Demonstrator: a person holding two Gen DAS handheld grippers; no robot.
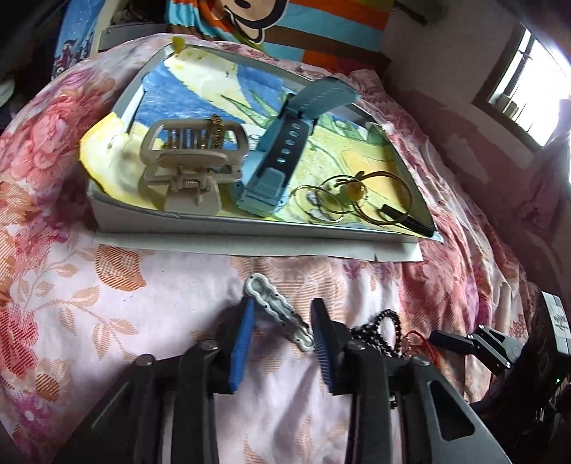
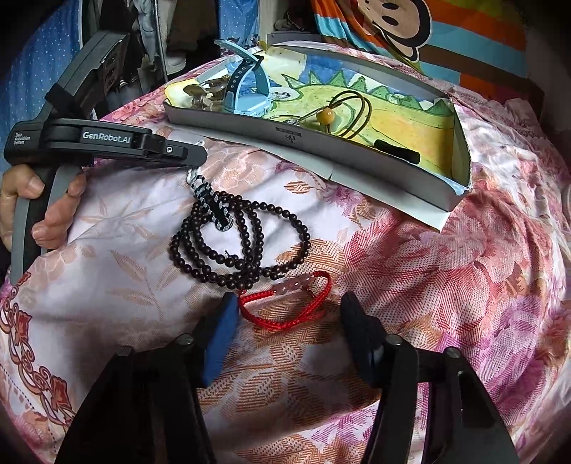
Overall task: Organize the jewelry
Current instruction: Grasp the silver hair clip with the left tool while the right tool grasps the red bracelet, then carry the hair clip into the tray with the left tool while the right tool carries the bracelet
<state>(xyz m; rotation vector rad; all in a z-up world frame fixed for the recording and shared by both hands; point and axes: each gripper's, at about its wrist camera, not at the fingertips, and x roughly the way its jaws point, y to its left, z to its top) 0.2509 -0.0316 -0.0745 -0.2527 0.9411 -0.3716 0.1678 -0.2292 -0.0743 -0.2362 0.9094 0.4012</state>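
Observation:
A shallow grey box (image 1: 221, 228) (image 2: 357, 157) lined with a dinosaur drawing holds a beige claw clip (image 1: 189, 167), a blue watch (image 1: 278, 157) (image 2: 242, 89) and gold hoops with a yellow bead (image 1: 351, 191) (image 2: 328, 115). My left gripper (image 1: 282, 321) is open, its pads on either side of a silver wavy clip (image 1: 274, 310) lying on the bedspread. My right gripper (image 2: 289, 321) is open over a red cord bracelet (image 2: 285, 303). A dark bead necklace (image 2: 235, 239) lies just beyond it, with a black-and-white braided piece (image 2: 210, 203) on top.
The floral bedspread (image 2: 446, 285) covers the bed. A striped monkey-print cushion (image 1: 271, 21) lies behind the box. The left gripper's body and the hand holding it (image 2: 53, 214) show at the left of the right wrist view. A window (image 1: 528, 82) is at the right.

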